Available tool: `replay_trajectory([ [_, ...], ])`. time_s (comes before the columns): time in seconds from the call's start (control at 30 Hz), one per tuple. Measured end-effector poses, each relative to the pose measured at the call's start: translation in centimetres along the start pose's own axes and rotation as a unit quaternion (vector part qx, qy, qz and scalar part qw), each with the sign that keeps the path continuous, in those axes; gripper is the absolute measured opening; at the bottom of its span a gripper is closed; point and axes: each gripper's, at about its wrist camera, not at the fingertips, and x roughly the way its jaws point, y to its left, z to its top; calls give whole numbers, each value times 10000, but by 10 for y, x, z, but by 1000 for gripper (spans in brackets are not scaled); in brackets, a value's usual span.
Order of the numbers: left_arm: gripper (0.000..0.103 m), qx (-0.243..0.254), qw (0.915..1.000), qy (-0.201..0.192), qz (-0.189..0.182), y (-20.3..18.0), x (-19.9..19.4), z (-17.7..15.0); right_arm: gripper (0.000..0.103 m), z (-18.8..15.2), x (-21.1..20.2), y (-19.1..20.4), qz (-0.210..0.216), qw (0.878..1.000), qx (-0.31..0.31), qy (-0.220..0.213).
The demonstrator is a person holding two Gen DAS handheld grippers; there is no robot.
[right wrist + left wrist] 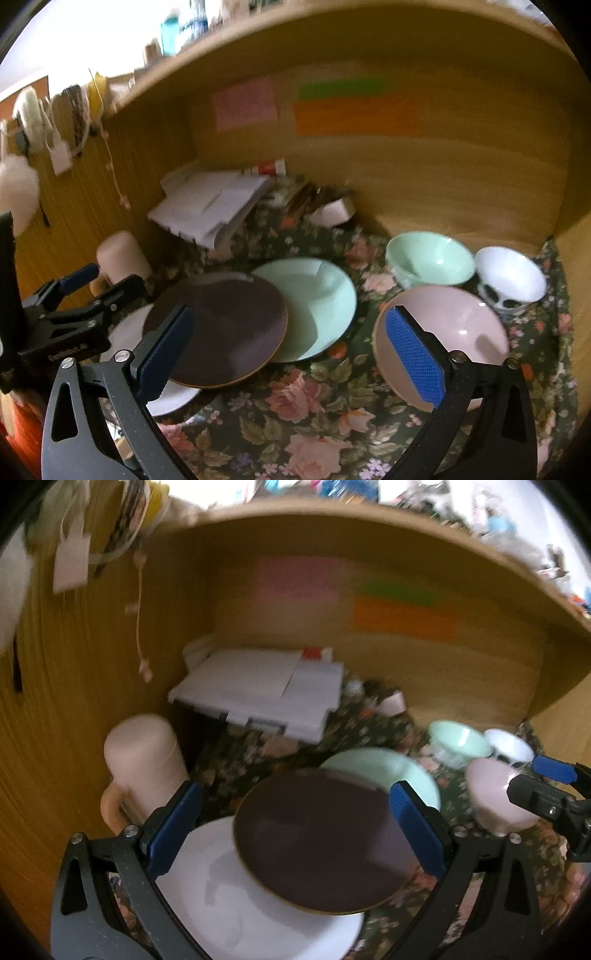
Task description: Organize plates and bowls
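A dark brown plate (317, 842) (218, 328) lies overlapping a white plate (240, 897) (125, 332) and a mint green plate (388, 771) (317, 306) on a floral cloth. A pink bowl (443, 332) (495, 794), a mint bowl (428, 258) (458, 742) and a white patterned bowl (509, 277) (509, 746) stand to the right. My left gripper (295, 823) is open, hovering over the brown plate. My right gripper (291, 350) is open above the cloth, its right finger over the pink bowl.
A pink mug (144, 764) (122, 258) stands at the left by the wooden wall. A white rack (258, 690) (210, 206) sits at the back of the wooden alcove. A small white dish (332, 210) lies behind. Floral cloth (314, 424) covers the surface.
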Motion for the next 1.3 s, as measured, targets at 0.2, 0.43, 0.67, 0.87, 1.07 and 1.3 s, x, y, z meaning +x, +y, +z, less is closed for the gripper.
replay_trajectory([
  [0.2,103,-240,9981,562,74,28,37,-16,103,-2,43,-1,135,9989,20,455],
  [0.43,87,-432,9931,1090,94,47,62,-26,88,-6,84,-1,225,9949,-26,987],
  [0.67,74,-521,9883,1429,-79,54,77,-35,73,-6,114,2,239,9914,-110,1285],
  [0.87,60,-567,9842,1665,-208,56,86,-40,55,-9,130,1,293,9882,-161,1494],
  [1.07,49,-530,9832,1731,-242,55,88,-42,44,-12,142,0,389,9856,-106,1644],
  [1.3,36,-492,9820,1776,-411,51,85,-42,34,-14,151,2,492,9838,-133,1721],
])
